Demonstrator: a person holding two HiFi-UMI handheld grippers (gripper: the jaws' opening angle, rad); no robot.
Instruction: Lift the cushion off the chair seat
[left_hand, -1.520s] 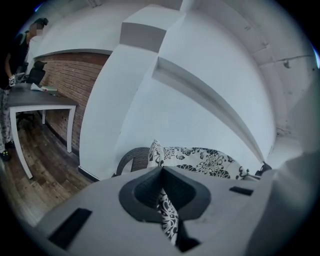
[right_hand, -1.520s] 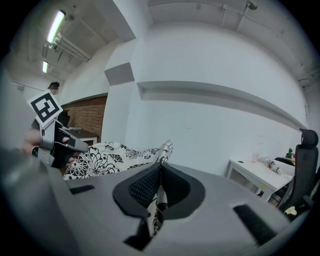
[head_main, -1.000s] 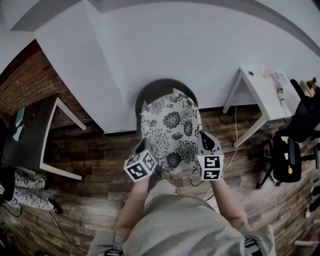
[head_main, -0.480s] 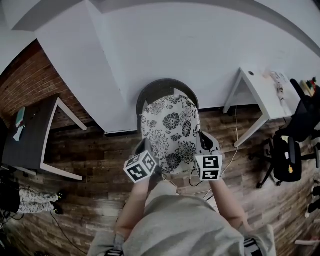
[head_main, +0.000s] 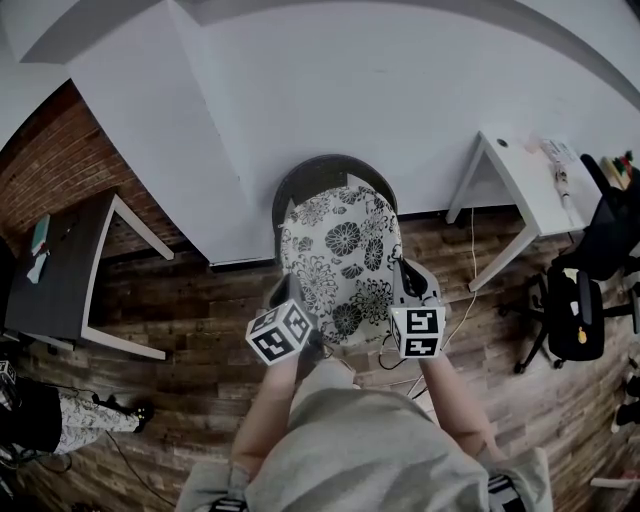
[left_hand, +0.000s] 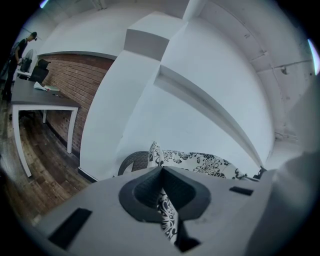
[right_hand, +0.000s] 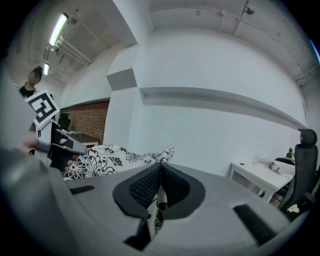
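Note:
A white cushion with black flower print (head_main: 342, 262) hangs in the air above a dark round wicker chair (head_main: 318, 176), covering most of its seat. My left gripper (head_main: 296, 322) is shut on the cushion's near left edge, and its fabric (left_hand: 165, 220) is pinched between the dark pads. My right gripper (head_main: 402, 300) is shut on the near right edge, with cloth (right_hand: 156, 210) showing in the closed jaws. In the right gripper view the cushion (right_hand: 112, 155) stretches across to the left gripper (right_hand: 52, 140).
The chair stands against a white wall. A dark table (head_main: 60, 270) sits at the left by a brick wall, a white desk (head_main: 525, 190) at the right, and a black office chair (head_main: 580, 310) further right. A person (head_main: 60, 425) is at the lower left on the wooden floor.
The cushion has risen slightly and sits a little flatter between both grippers. The person at the lower left has walked to the right along the floor.

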